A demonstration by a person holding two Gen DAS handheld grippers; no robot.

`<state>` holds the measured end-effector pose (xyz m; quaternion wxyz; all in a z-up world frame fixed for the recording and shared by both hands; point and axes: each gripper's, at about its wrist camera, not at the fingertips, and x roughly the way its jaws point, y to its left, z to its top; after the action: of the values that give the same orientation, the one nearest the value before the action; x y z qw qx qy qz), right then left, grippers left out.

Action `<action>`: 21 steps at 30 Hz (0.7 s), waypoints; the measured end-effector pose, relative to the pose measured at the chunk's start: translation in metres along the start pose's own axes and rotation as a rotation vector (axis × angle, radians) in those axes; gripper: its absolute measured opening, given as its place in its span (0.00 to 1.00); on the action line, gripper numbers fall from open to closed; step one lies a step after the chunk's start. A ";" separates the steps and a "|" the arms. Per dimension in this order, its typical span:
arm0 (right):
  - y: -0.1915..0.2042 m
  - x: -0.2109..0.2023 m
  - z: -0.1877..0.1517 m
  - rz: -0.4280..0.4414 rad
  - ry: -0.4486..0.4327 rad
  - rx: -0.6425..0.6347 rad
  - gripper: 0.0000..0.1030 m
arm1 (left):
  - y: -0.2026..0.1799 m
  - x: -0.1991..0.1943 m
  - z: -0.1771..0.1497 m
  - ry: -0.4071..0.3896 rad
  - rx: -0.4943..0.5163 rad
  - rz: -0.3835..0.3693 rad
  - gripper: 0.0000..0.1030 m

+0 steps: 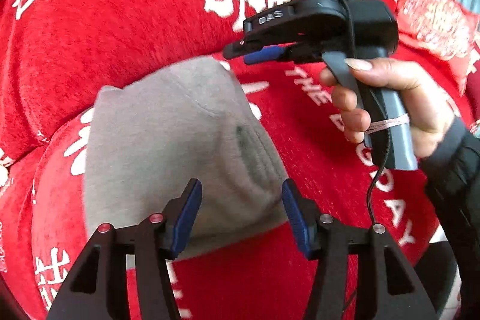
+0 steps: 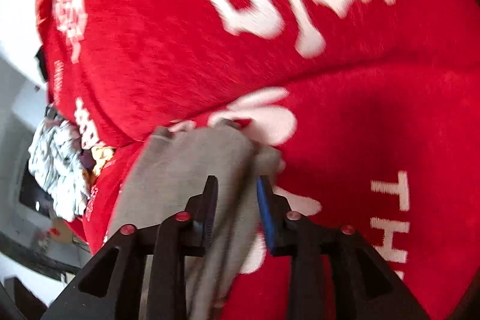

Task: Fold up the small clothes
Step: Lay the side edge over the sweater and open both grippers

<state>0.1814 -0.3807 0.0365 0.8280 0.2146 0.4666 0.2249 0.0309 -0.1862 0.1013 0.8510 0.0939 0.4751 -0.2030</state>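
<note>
Grey garment (image 1: pixel 180 140) is lying folded on the red blanket (image 1: pixel 120 35), its near edge sitting between the left tongs (image 1: pixel 241 212), which are standing released. Right tongs (image 2: pixel 237 209) are straddling its right edge, released too. Bare blanket is spreading far and right; a clothes pile (image 2: pixel 60 167) is sitting left.

A home, judging by the red printed blanket (image 1: pixel 120 29) and piled laundry (image 2: pixel 60 167).
</note>
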 end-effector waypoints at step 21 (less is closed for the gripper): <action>0.003 0.042 -0.003 -0.104 0.061 0.038 0.08 | 0.086 0.026 -0.018 0.045 -0.197 0.123 0.78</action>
<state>0.1978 -0.3531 0.0083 0.8197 0.1988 0.5064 0.1793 0.0668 -0.1089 0.0675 0.8560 0.0433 0.5052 -0.1006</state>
